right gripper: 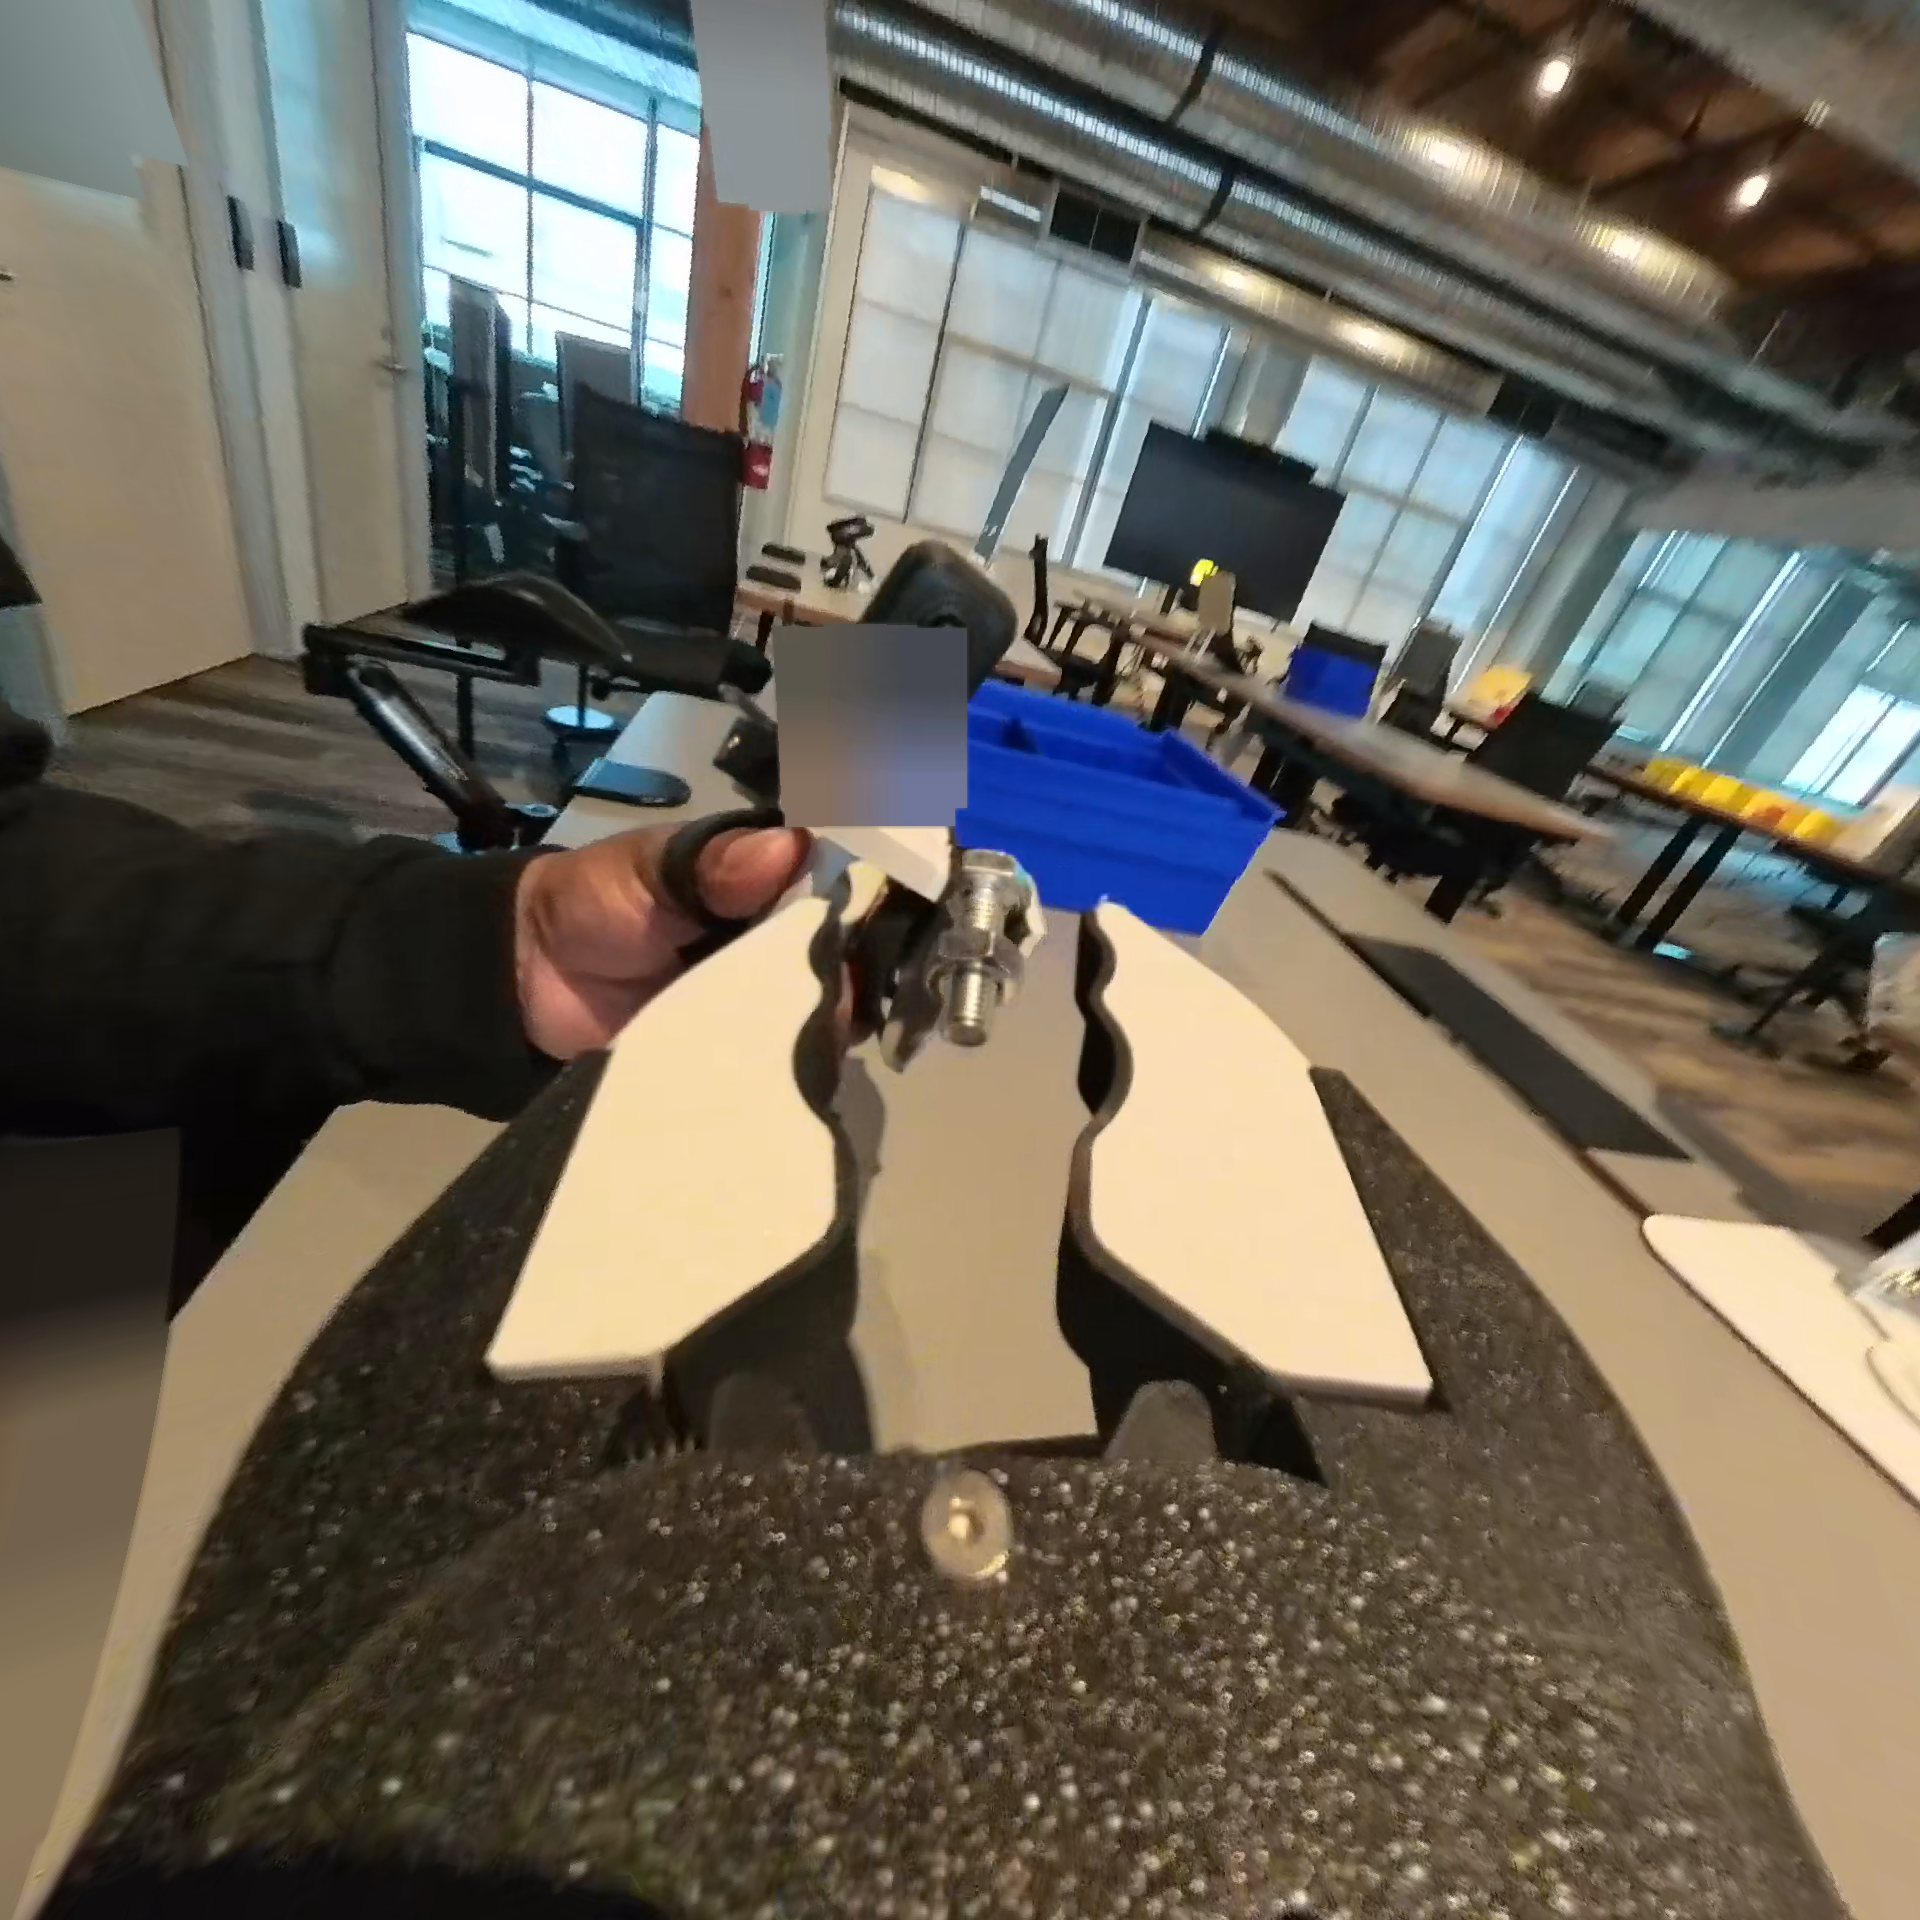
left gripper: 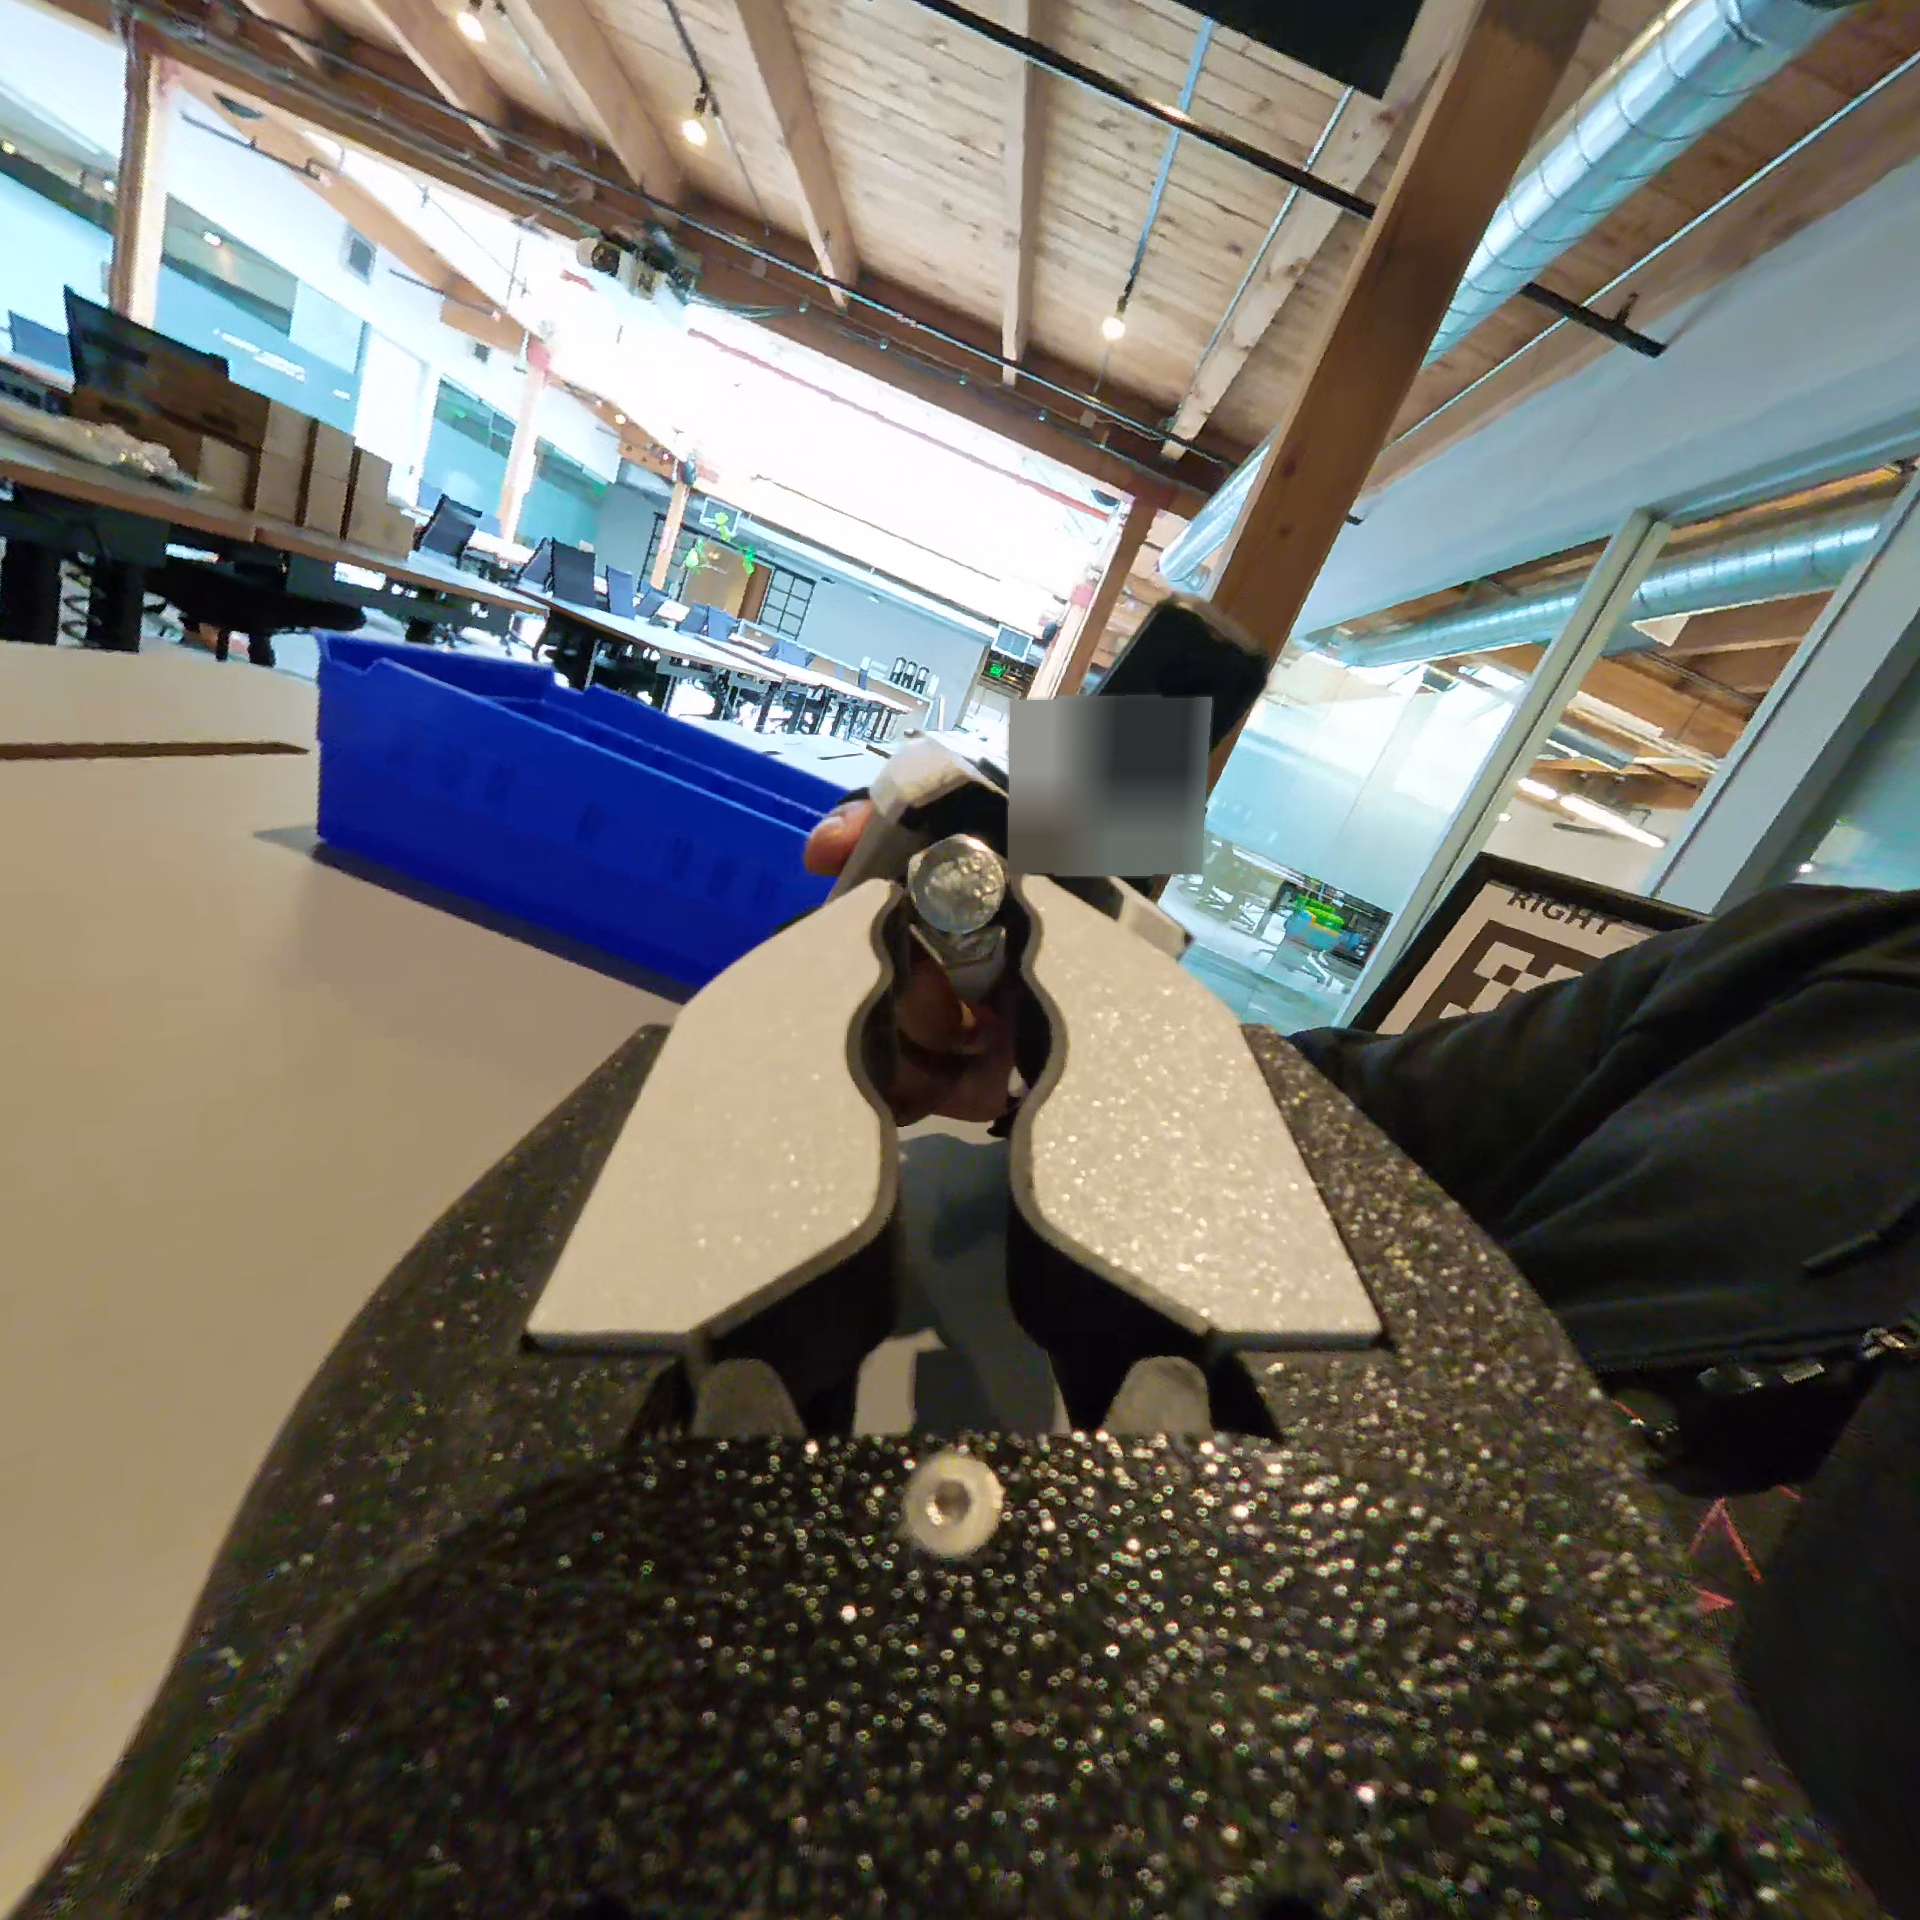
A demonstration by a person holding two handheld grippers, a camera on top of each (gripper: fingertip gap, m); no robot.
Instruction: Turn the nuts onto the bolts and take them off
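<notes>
My left gripper [left gripper: 956, 904] is shut on the head of a silver bolt [left gripper: 956, 883] and holds it above the table. In the right wrist view the bolt [right gripper: 971, 1013] points its threaded end at the camera, with a silver nut [right gripper: 977, 945] partway along the thread. My right gripper [right gripper: 961, 920] is open, with one finger on each side of the nut and a gap on both sides. The left gripper's white fingers [right gripper: 894, 847] show behind the bolt, held by a hand [right gripper: 623, 935]. One right gripper finger [left gripper: 914, 779] shows beyond the bolt in the left wrist view.
A blue plastic bin [left gripper: 540, 790] stands on the grey table [left gripper: 208, 1039] behind the grippers; it also shows in the right wrist view [right gripper: 1122, 810]. A black sleeve [left gripper: 1610, 1122] lies to the right. Office desks and chairs stand farther back. Both grippers' tips are close together, under 4 cm apart.
</notes>
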